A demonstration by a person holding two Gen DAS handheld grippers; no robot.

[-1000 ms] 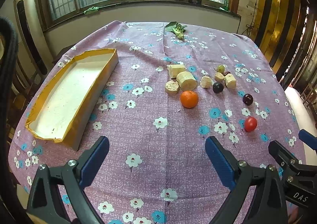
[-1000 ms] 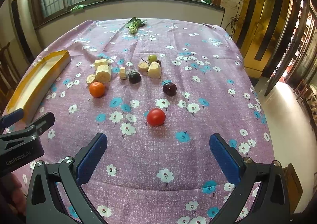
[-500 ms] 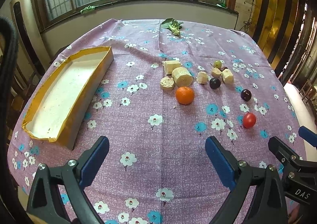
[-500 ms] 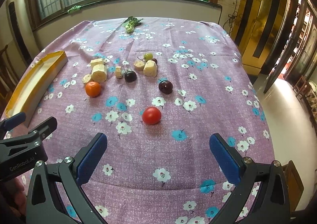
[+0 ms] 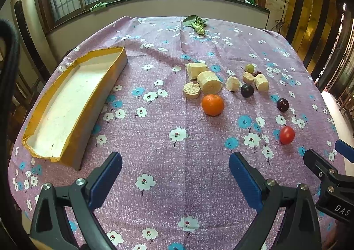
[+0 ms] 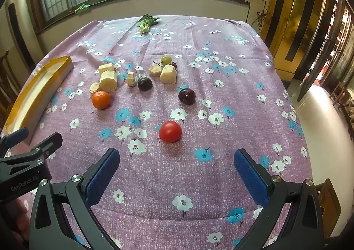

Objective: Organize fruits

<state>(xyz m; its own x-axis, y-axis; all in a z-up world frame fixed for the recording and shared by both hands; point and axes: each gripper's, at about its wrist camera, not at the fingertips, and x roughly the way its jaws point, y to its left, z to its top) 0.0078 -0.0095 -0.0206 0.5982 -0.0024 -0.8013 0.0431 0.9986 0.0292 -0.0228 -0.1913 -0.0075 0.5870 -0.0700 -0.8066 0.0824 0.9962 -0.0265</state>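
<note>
An orange, a red tomato, two dark plums, a green grape and several pale cut root pieces lie on the purple flowered cloth. An empty yellow-edged box lies at the left. My left gripper is open and empty, short of the orange. My right gripper is open and empty, just short of the tomato.
A green leafy vegetable lies at the table's far edge. Windows and a wall stand behind the table. A chair stands at the left. The table's right edge drops to the floor.
Both grippers have drawn back and risen slightly, so the fruits sit a little farther up in both views. Both stay open and nothing on the table has moved.
</note>
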